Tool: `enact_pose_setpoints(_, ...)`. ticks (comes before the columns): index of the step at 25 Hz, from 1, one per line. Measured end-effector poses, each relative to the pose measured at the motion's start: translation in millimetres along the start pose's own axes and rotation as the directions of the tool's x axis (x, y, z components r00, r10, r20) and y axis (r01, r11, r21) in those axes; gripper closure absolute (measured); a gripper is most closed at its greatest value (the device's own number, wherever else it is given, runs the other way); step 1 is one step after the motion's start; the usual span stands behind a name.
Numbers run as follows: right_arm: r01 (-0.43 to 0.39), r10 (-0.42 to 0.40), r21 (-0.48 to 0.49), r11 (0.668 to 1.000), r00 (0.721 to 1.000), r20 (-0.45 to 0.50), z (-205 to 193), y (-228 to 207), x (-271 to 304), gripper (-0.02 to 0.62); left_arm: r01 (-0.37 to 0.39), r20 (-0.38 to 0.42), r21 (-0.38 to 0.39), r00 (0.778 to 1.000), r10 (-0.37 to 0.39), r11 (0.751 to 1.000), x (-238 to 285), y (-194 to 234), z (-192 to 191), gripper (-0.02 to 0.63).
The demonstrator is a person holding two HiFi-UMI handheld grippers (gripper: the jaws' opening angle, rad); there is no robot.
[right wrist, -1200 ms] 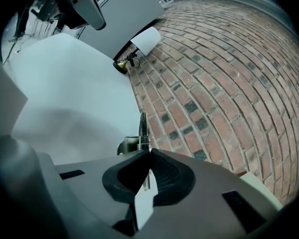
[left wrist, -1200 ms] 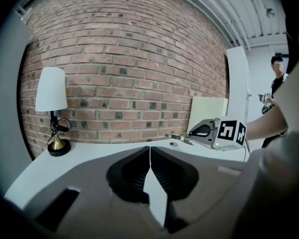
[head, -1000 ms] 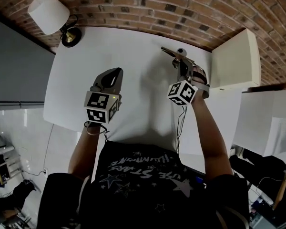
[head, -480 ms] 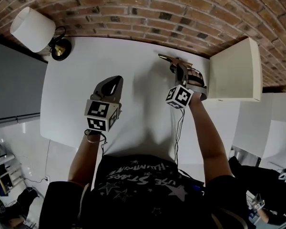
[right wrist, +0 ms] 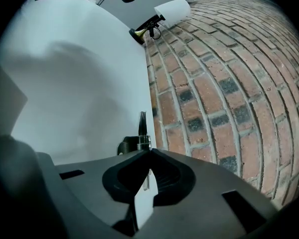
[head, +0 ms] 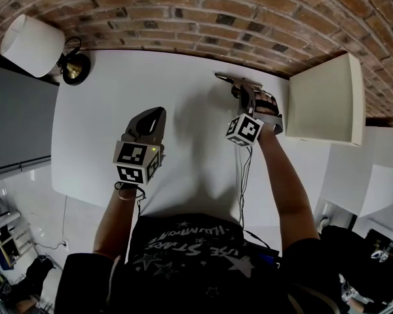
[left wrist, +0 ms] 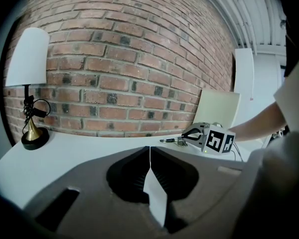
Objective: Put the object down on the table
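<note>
A slim metal tool [head: 230,79] with a dark folding part sticks out leftward from my right gripper [head: 243,89], which is shut on it near the back of the white table [head: 183,97]. In the right gripper view the tool [right wrist: 142,126] stands straight out from the closed jaws of the right gripper [right wrist: 148,152], close to the brick wall; whether it touches the tabletop I cannot tell. My left gripper [head: 154,114] hovers over the table's middle left, shut with nothing in it. From the left gripper [left wrist: 149,148] view the tool [left wrist: 170,140] shows low over the table.
A white-shaded lamp [head: 29,44] on a brass base stands at the table's back left corner. A cream panel [head: 324,100] sits just right of the table. A brick wall [right wrist: 214,83] runs along the back edge. A cable [head: 242,169] trails from the right gripper.
The head view has shifted, so the lamp sits further left. Both grippers keep roughly their places; the right one still holds the tool near the wall.
</note>
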State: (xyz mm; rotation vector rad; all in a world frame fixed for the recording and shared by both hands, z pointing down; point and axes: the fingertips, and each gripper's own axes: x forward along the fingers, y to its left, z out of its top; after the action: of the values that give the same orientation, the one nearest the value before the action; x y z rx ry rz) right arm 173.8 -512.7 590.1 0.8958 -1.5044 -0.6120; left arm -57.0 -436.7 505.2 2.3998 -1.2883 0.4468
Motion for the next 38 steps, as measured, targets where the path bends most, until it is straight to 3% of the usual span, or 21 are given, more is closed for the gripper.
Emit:
enact_pose_setpoints(13,0.005,-0.005,-0.009,1.000,1.000,0.006,-2,5,7,0.576,0.002,-0.007,-0.003,1.000,-0.002,1.000,3,-3,-4,0.584)
enact_pose_setpoints(17,-0.027,0.027,-0.008,1.000,1.000,0.003,-3,14,4,0.529,0.001,0.001,0.002,1.000,-0.001,1.000,-2,-5,-1,0.584)
enact_pose_setpoints(24,-0.030,0.030,0.004,1.000,0.999,0.011,0,10,-18,0.503,-0.017,0.037,0.012,0.999,0.016,1.000,-20,-8,11,0.584)
enact_pose_setpoints(38,0.080,-0.090,0.102,0.992,0.992,0.093,15,-22,-104,0.518,-0.057,0.150,0.080,0.988,0.044,0.995,-83,-54,43,0.584)
